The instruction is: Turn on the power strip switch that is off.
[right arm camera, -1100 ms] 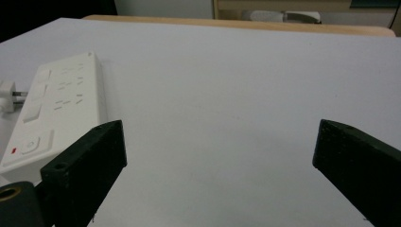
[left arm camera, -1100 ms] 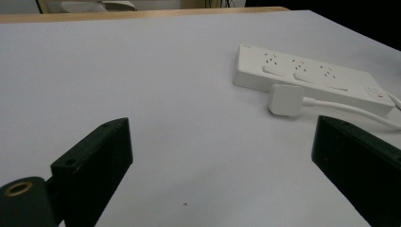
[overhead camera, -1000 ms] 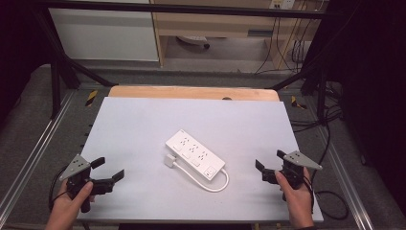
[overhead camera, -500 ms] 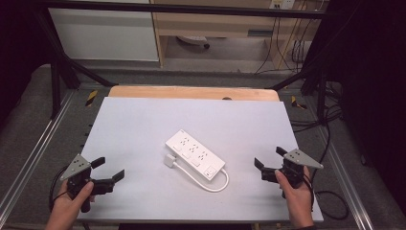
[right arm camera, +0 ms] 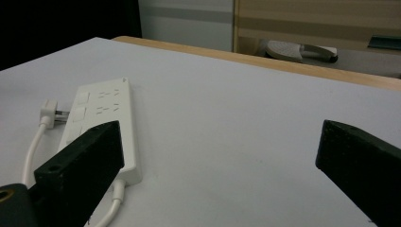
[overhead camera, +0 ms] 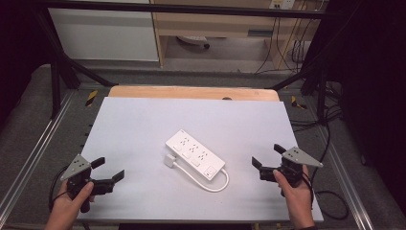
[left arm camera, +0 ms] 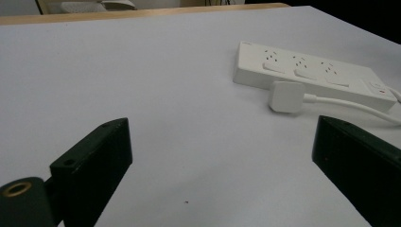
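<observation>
A white power strip point(overhead camera: 194, 154) lies at an angle in the middle of the white tabletop point(overhead camera: 191, 120). Its own white plug point(overhead camera: 169, 160) rests beside its near-left end, and the cord point(overhead camera: 210, 184) loops round in front. My left gripper point(overhead camera: 109, 169) is open near the front left corner, pointing toward the strip point(left arm camera: 312, 75) and plug point(left arm camera: 286, 96), with nothing between its jaws point(left arm camera: 222, 142). At the front right my right gripper point(overhead camera: 266, 155) is also open and holds nothing; its view point(right arm camera: 222, 142) has the strip point(right arm camera: 101, 113) and plug point(right arm camera: 48, 109) at the left.
The table's wooden far edge point(overhead camera: 191, 92) runs along the back. Metal frame rails point(overhead camera: 38, 143) flank both sides. Cables point(overhead camera: 330, 196) lie on the floor at the right. A cabinet point(overhead camera: 105, 33) and a shelf unit stand behind the table.
Both hands have only drifted a little near the front edge. The power strip, plug and cord lie as before.
</observation>
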A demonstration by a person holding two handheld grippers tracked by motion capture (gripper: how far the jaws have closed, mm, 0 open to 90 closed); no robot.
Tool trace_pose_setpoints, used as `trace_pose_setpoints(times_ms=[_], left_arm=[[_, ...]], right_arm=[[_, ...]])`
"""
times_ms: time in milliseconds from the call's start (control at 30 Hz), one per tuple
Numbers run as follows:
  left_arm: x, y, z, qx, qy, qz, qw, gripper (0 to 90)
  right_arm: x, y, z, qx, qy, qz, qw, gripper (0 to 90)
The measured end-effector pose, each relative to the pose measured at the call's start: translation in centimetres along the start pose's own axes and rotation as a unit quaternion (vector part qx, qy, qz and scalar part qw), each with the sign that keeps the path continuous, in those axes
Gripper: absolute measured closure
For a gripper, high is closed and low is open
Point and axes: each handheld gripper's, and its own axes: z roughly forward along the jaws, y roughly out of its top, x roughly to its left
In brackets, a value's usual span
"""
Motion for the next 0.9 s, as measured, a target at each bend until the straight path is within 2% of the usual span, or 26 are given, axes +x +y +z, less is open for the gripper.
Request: trace_pose_setpoints(times_ms=[333,667,900], left_arm=[[-0.1,0.0,-0.1,-0.001,-0.002,0.003,1.0000,5.7],[-0.2,0.0,0.0,-0.001,-0.003,0.004,1.0000,5.7],[-0.2,-0.1,0.0,0.002,-0.002,0.004,1.0000,5.7]], right_arm=[[0.9,1.4,-0.2,-0.008,0.007,-0.014,0.9998,1.9],[0.8,1.7,0.5,-0.009,0.020,0.012,0.9997,1.9],[1.6,2.4,1.4,-0.011,0.023,0.020,0.9995,2.0]])
